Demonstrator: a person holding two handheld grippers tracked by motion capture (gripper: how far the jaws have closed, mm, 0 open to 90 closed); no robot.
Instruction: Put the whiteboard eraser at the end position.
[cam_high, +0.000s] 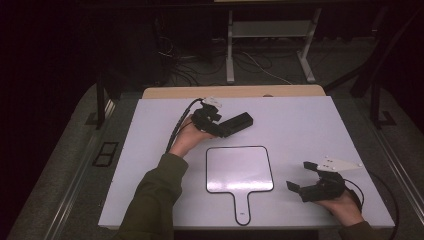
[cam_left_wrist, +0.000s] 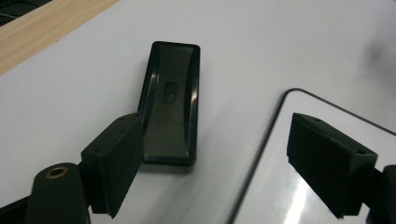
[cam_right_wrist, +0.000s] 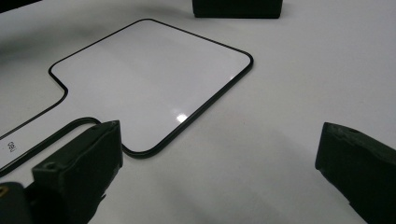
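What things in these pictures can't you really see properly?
- Small label on the black eraser: left gripper view, too dark and tiny to read.
- Print on the paddle whiteboard handle: high view, too small; right gripper view, cut by the left edge.
- Eraser's near end: high view, behind the left gripper.
- Floor behind the table: high view, too dark.

White counter (cam_high: 310, 125) lit brightly from above, a pale wooden strip (cam_high: 235, 92) seen along its far edge, grey carpeted floor (cam_high: 65, 165) around it, metal desk legs (cam_high: 230, 50) and tangled cables (cam_high: 180, 65) in dim background
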